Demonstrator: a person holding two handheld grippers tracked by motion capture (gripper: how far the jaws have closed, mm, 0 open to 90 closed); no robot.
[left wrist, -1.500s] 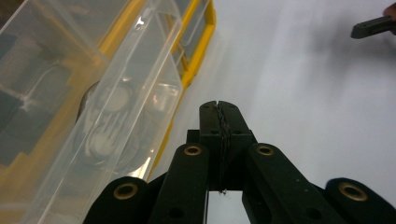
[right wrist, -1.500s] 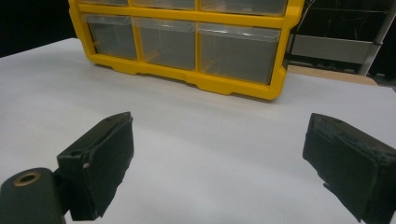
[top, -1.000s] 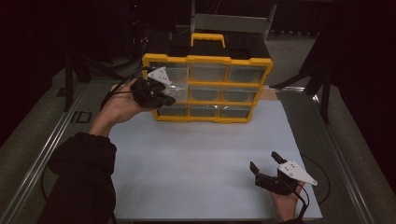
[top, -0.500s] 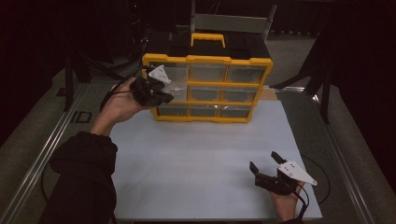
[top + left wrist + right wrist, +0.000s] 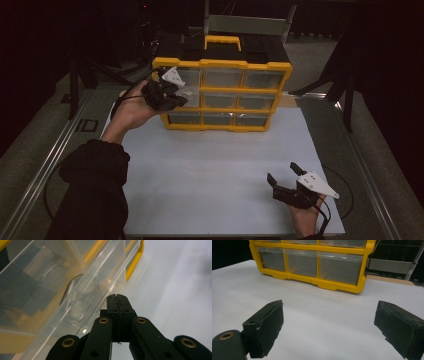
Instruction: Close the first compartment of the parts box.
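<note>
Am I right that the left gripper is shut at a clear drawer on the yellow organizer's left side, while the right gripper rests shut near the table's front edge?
Not quite: the right gripper is open, jaws wide apart over the table, as the right gripper view shows. The left gripper is indeed shut at the clear drawer on the yellow organizer.

One yellow drawer cabinet (image 5: 222, 95), nine clear drawers (image 5: 219, 100), two claws (image 5: 170, 92).

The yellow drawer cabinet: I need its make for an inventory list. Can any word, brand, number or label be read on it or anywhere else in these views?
None can be read.
Yellow drawer cabinet: plain yellow frame and handle, no readable print.
Clear drawer beside the shut left gripper: only moulded ridges, no lettering.
Right gripper, open, and white table: no markings.
</note>
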